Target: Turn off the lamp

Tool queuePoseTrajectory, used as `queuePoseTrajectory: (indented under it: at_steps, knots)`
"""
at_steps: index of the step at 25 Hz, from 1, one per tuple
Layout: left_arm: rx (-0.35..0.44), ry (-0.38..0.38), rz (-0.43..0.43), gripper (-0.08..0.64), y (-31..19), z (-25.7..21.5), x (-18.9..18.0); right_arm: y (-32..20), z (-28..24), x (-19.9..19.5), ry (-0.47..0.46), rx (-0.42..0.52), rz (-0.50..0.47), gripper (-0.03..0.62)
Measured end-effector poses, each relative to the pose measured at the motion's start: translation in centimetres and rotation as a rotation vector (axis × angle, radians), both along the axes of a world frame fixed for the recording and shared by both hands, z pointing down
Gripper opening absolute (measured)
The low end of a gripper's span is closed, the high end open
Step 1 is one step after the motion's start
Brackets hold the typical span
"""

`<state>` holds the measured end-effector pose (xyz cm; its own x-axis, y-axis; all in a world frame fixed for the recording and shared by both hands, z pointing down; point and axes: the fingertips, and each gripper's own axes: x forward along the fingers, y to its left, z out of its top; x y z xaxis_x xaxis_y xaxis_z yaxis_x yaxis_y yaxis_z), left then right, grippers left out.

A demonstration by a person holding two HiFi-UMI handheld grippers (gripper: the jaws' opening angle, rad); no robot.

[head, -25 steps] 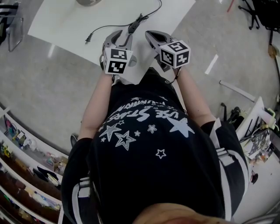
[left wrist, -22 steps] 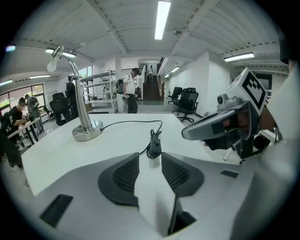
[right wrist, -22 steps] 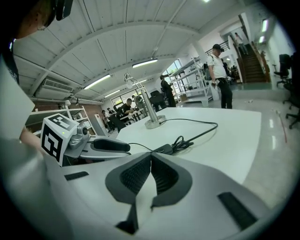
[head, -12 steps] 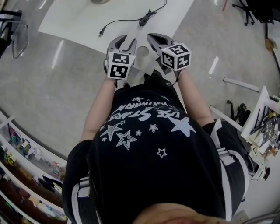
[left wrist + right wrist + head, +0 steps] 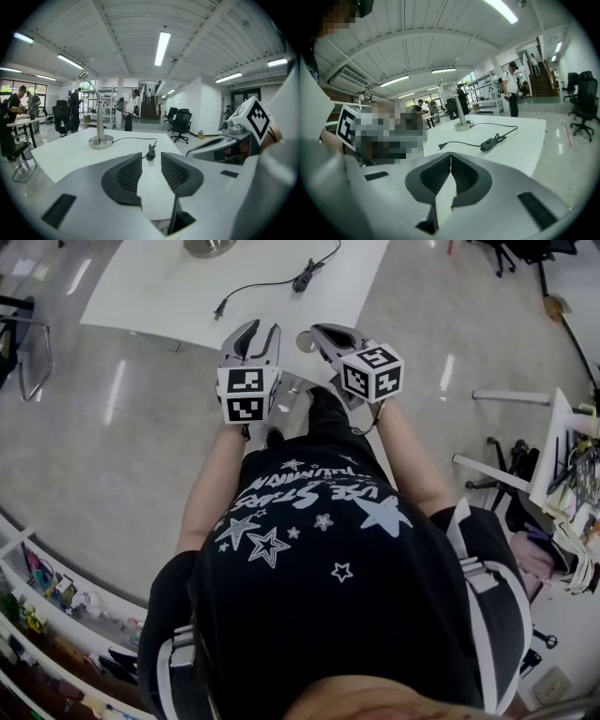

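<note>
Left gripper view shows lamp [image 5: 100, 140] well beyond claw [image 5: 151, 161].

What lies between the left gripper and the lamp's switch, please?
Only bare table between the left gripper and the switch; the head view shows it.

The left tongs [image 5: 260, 329] and the right tongs [image 5: 317, 331] now sit slightly lower in the head view than a second ago. The white table [image 5: 159, 296] has slid toward the top of the picture. Earlier its near corner reached back under both tongs. Now only their tips overlap its edge. The plug [image 5: 220, 309] now appears nearer the left tongs.
</note>
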<state>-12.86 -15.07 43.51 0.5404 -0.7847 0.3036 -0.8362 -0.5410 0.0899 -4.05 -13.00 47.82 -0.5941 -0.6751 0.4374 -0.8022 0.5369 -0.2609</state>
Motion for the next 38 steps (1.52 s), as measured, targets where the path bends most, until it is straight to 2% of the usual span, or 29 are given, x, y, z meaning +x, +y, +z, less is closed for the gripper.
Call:
queuePoseTrajectory:
  at_steps: [3, 10, 15, 21, 30, 38]
  knots:
    - [-0.003, 0.023, 0.003, 0.138, 0.5, -0.2, -1.0, 1.6, -0.1, -0.5, 0.018, -0.002, 0.026, 0.008]
    - [-0.032, 0.068, 0.088, 0.126, 2.5, -0.8, 0.6, 4.1, -1.4, 1.4, 0.011, 0.038, 0.109, 0.006]
    - [-0.030, 0.050, 0.077, 0.053, 3.5, -0.9, 1.8, 5.0, -1.9, 3.0, 0.017, 0.051, 0.104, 0.006]
    - [-0.036, 0.043, 0.084, 0.014, 5.6, -1.7, 4.1, 6.4, -3.4, 5.4, -0.016, 0.094, 0.108, 0.006]
    - [-0.029, 0.027, 0.076, 0.011, 11.1, -2.5, 7.0, 11.7, -3.8, 8.3, -0.034, 0.108, 0.080, 0.006]
    - [-0.013, 0.038, 0.027, 0.011, 15.1, -3.3, 7.0, 15.2, -4.3, 8.9, -0.025, 0.126, 0.046, 0.006]
